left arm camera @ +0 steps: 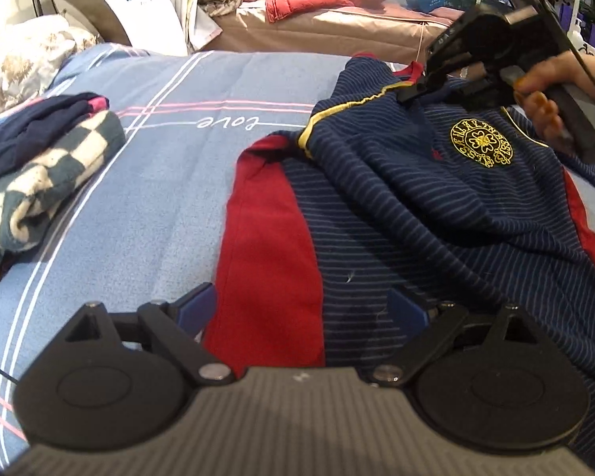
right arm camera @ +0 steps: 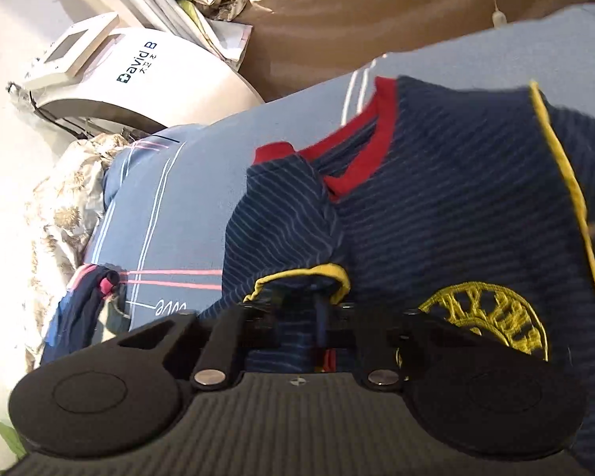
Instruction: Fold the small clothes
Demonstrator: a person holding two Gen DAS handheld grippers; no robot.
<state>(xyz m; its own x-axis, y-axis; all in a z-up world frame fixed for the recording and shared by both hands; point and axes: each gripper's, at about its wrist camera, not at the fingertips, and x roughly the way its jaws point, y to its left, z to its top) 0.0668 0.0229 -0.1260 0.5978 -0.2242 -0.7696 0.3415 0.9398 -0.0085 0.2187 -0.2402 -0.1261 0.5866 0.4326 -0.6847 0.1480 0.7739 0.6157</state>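
A navy striped shirt (left arm camera: 396, 206) with red side panels, yellow piping and a round gold badge (left arm camera: 480, 142) lies rumpled on the blue bed cover (left arm camera: 150, 218). My left gripper (left arm camera: 303, 309) stands open at the shirt's near edge, with red and navy cloth lying between its blue fingers (left arm camera: 196, 309). At the top right, a hand (left arm camera: 547, 91) holds my right gripper (left arm camera: 410, 91), which pinches the yellow-trimmed sleeve edge. In the right wrist view the right gripper (right arm camera: 321, 317) is shut on that sleeve cuff (right arm camera: 297, 277), in front of the red collar (right arm camera: 361, 150).
A stack of folded clothes (left arm camera: 39, 166), checkered under dark navy, sits on the cover at the left. Behind the bed are a white machine (right arm camera: 158, 75), a floral quilt (right arm camera: 59, 214) and a brown mattress with red bedding (left arm camera: 297, 4).
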